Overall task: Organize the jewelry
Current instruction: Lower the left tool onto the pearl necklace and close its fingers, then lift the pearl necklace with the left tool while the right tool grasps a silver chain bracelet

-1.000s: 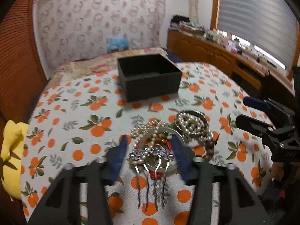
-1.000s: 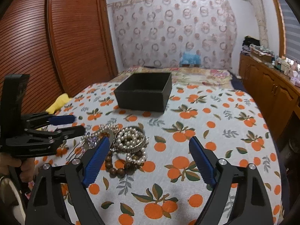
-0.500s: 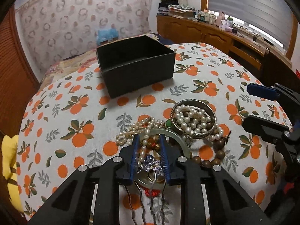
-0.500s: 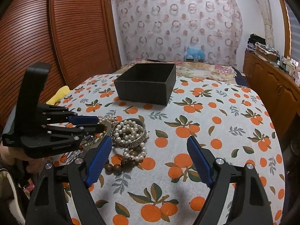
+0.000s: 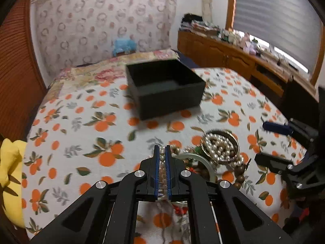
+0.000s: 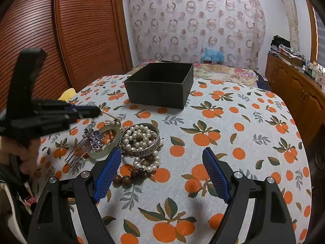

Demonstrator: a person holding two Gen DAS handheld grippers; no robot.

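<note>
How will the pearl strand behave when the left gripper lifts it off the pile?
Likely floppy: the pearl strand trails from the shut left gripper down into the pile. It may tug the green bangle at its lower end. Round beads could slip from the fingers.

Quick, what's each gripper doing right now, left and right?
Left gripper: shut on the pearl strand.
Right gripper: open, holding nothing.

**Grippers: pose and state**

Left gripper [image 5: 162, 152]: angled downward, blue pads nearly together, clamped on a pearl strand [image 5: 162, 156]. Right gripper [image 6: 160, 174]: angled downward, jaws spread wide, nothing between them. A hand [image 6: 22, 154] grips the left handle.
</note>
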